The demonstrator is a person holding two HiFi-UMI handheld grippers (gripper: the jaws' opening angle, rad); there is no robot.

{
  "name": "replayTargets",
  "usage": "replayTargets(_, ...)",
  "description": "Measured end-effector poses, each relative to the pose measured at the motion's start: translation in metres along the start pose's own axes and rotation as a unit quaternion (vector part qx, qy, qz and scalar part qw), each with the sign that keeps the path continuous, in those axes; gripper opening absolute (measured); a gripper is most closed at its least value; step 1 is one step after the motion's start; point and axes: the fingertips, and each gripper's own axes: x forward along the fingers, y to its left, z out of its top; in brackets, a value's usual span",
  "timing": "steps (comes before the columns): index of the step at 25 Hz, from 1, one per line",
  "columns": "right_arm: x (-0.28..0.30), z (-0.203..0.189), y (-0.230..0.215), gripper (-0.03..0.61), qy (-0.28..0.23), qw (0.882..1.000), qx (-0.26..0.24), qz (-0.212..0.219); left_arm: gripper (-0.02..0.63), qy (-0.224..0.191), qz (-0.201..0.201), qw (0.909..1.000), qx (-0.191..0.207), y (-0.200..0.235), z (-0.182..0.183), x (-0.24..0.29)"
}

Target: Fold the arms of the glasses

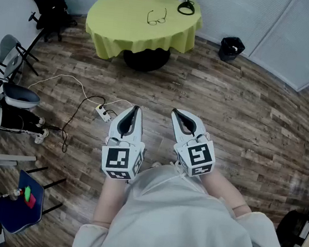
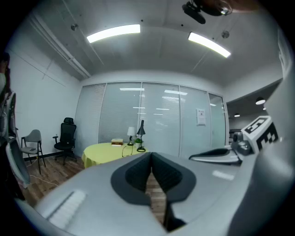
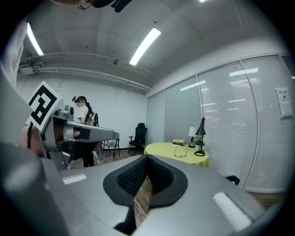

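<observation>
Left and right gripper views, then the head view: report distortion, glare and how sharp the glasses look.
Left gripper view: strong fisheye with dark corners; the ceiling light strips are bowed and blown out, and reflect on the glass wall. Right gripper view: same bowing; the glasses are tiny but discernible on the yellow table. Head view: even light, floor curved at the edges, glasses small and thin-lined.

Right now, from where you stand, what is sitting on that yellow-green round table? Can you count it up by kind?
Glasses: 1
Lamps: 2, a black lamp and a white lamp
Potted plant: 1
Stack of books: 1
Total: 5
</observation>
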Motion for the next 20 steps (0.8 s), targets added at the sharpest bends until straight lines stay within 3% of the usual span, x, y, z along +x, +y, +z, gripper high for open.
replayTargets(14,0.028,-0.004,-0.012,-0.002,0.008,1.000,0.018,-0.001,0.006,0.015,-0.002,0.9999,-0.006,0.015,-0.008,0.025)
replayTargets(20,0.050,-0.017,-0.028,-0.002,0.033,0.999,0.035,-0.002,0.006,0.032,-0.002,0.9990,-0.030,0.028,-0.022,0.052)
